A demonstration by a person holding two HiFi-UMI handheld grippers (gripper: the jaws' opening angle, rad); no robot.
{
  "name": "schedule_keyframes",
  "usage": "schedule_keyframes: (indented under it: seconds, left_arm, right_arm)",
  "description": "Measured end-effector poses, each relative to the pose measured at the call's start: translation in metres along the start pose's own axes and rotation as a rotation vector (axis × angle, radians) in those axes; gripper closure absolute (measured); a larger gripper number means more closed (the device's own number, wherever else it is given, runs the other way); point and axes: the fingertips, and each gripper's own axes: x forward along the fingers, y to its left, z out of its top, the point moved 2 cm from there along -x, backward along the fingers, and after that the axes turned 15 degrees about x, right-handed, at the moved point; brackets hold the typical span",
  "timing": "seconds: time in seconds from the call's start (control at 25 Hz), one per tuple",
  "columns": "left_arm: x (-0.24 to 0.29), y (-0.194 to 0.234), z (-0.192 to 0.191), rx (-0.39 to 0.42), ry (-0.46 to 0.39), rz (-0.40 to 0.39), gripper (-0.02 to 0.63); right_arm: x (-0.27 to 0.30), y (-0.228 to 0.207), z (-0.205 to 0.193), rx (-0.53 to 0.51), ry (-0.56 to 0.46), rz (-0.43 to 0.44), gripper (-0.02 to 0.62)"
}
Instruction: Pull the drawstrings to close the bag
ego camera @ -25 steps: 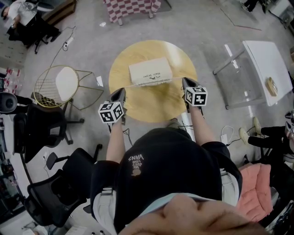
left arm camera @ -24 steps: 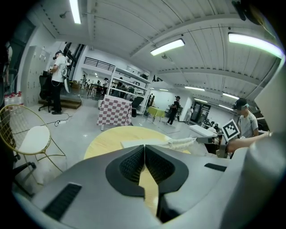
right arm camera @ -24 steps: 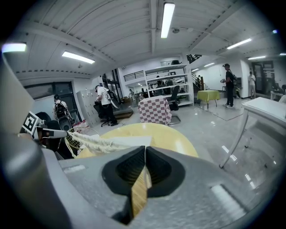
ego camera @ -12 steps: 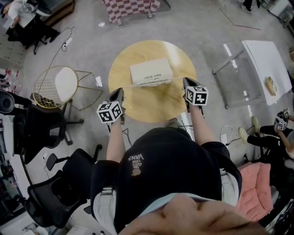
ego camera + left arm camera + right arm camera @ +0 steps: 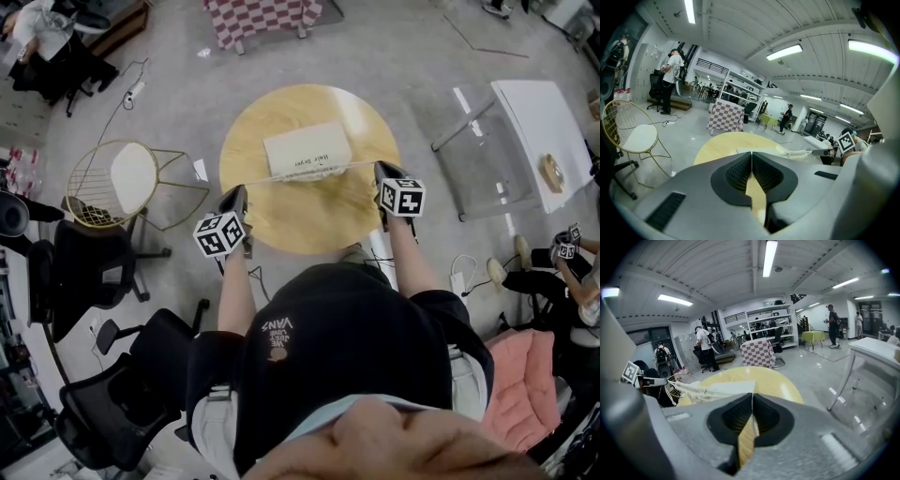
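A white drawstring bag [image 5: 307, 150] with dark print lies at the middle of the round wooden table [image 5: 281, 211]. Its gathered mouth faces me. A pale drawstring [image 5: 267, 176] runs taut from that mouth out to both sides. My left gripper [image 5: 237, 193] is shut on the left end at the table's left front edge. At the right front edge, my right gripper [image 5: 381, 170] is shut on the right end. In the left gripper view the jaws [image 5: 751, 153] meet, and the cord [image 5: 800, 152] leads to the other gripper. The right gripper view shows shut jaws [image 5: 751, 395] and the bunched cords [image 5: 701, 391].
A gold wire chair [image 5: 120, 176] stands left of the table, with black office chairs [image 5: 89, 258] nearer me. A white and glass table [image 5: 525, 127] is at the right, a checkered cloth [image 5: 262, 14] beyond. A pink cushion [image 5: 525, 389] lies at the lower right. People stand about the room.
My left gripper has drawn a little further left and outward with its end of the cord. The right gripper has hardly moved, and the bag stays in place.
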Motion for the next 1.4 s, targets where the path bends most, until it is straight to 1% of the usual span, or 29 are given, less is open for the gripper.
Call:
schedule_keyframes:
  seconds: [0.36, 0.48, 0.68, 1.0, 1.4]
  left_arm:
    - [-0.002, 0.010, 0.000, -0.030, -0.009, 0.023, 0.588]
    - [-0.001, 0.012, 0.002, -0.033, -0.010, 0.027, 0.588]
    - [-0.003, 0.019, 0.009, -0.035, -0.033, 0.053, 0.588]
    - [-0.002, 0.023, 0.012, -0.039, -0.043, 0.058, 0.588]
    - [-0.002, 0.029, 0.013, -0.042, -0.039, 0.065, 0.588]
  right_arm:
    - [0.005, -0.001, 0.001, 0.028, 0.006, 0.006, 0.594]
    - [0.006, -0.005, 0.003, 0.046, 0.007, -0.006, 0.594]
    - [0.007, -0.005, 0.010, 0.051, 0.001, -0.013, 0.594]
    - [0.005, -0.010, 0.015, 0.056, -0.020, -0.021, 0.594]
    - [0.006, -0.020, 0.016, 0.069, -0.017, -0.033, 0.594]
